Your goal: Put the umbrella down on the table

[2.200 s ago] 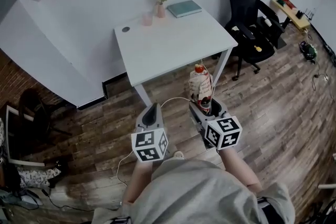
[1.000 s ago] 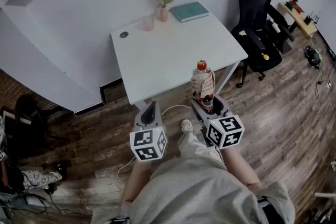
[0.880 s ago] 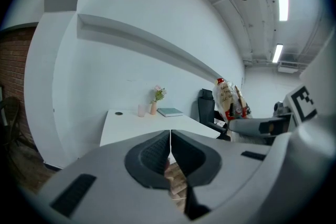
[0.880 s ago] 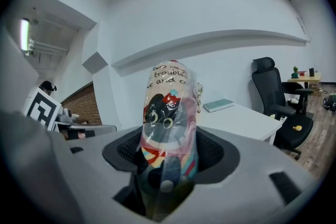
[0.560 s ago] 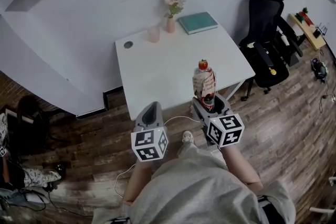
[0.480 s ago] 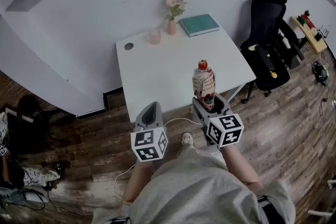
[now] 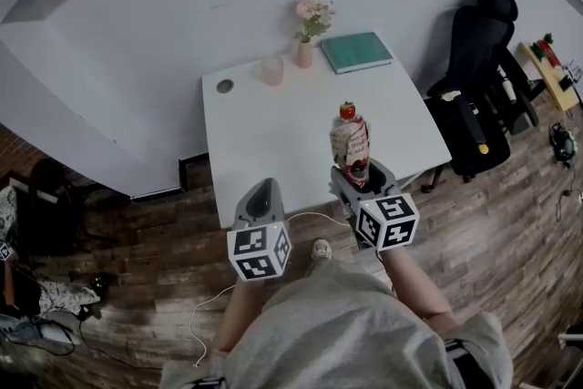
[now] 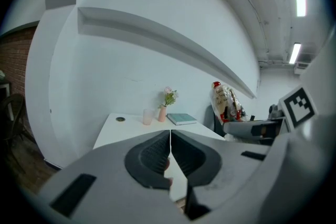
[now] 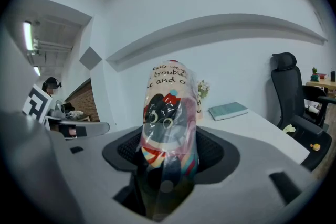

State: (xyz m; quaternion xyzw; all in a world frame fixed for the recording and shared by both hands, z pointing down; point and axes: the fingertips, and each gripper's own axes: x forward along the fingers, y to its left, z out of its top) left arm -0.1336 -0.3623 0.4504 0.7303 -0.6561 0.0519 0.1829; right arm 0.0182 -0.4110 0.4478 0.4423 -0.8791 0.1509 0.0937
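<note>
My right gripper [image 7: 356, 176] is shut on a folded umbrella [image 7: 350, 139] in a clear printed sleeve with a red tip. It stands upright from the jaws over the near right part of the white table [image 7: 273, 132]. In the right gripper view the umbrella [image 9: 170, 123] fills the middle between the dark pads. My left gripper [image 7: 262, 196] is shut with nothing in it, level with the table's near edge; its jaws [image 8: 170, 157] meet in the left gripper view.
At the table's far edge stand a pink vase with flowers [image 7: 306, 43], a pink cup [image 7: 271, 70] and a teal book [image 7: 355, 52]. A round grommet [image 7: 224, 86] sits far left. A black office chair [image 7: 478, 87] is right of the table. Wooden floor surrounds it.
The person has stepped towards the table. Both grippers now reach its near edge, and the umbrella has come over the tabletop, still held upright. The left gripper stays shut.
</note>
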